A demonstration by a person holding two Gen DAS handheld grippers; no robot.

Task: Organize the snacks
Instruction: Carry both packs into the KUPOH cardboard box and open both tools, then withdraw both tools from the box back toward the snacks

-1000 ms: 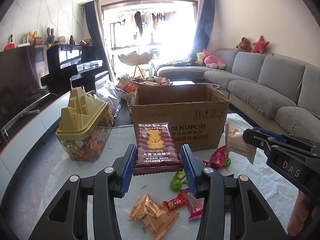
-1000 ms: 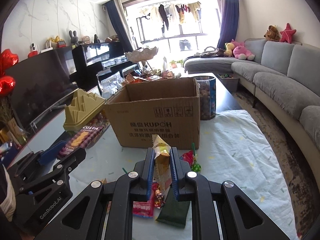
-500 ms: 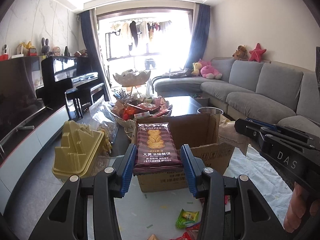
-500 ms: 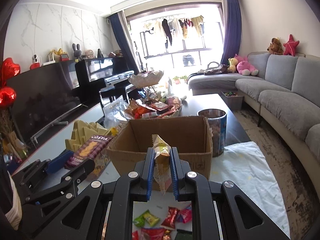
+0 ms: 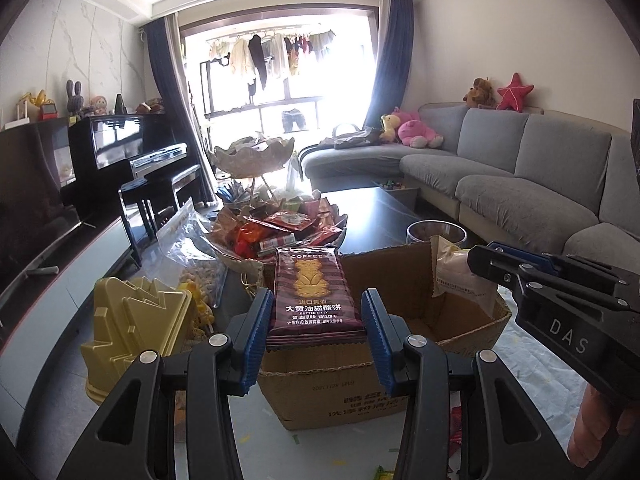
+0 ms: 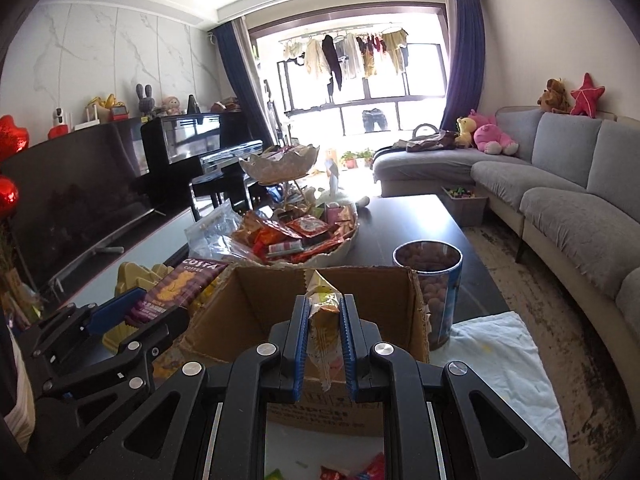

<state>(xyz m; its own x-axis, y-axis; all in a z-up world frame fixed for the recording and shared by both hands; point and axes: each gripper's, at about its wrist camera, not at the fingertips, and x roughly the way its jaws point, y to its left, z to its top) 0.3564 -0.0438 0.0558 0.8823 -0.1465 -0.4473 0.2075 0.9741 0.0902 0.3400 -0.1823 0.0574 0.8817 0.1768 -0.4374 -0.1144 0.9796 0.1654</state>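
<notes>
- Two grippers are up over the open cardboard box [image 5: 384, 280], and you hold one in each hand.
- Your left gripper [image 5: 318, 338] pinches a brown cookie pack [image 5: 314, 296] with a bear picture on it. The blue pads [image 5: 258, 330] press on both sides of the pack.
- That pack sits above the near left edge of the box.
- Your right gripper [image 6: 323, 338] pinches a small yellow snack bag [image 6: 322, 312]. The bag stands up between the pads, over the near side of the box.
- Behind the box you can see a big white bowl [image 6: 340, 248] full of snacks.
- Beside the box on the right stands a round tin [image 6: 436, 300].
- On the left sits a yellow lid [image 5: 132, 324] with steps on top.
- Some loose candies [image 6: 360, 470] lie on the white cloth [image 6: 500, 360] below your right gripper.
</notes>
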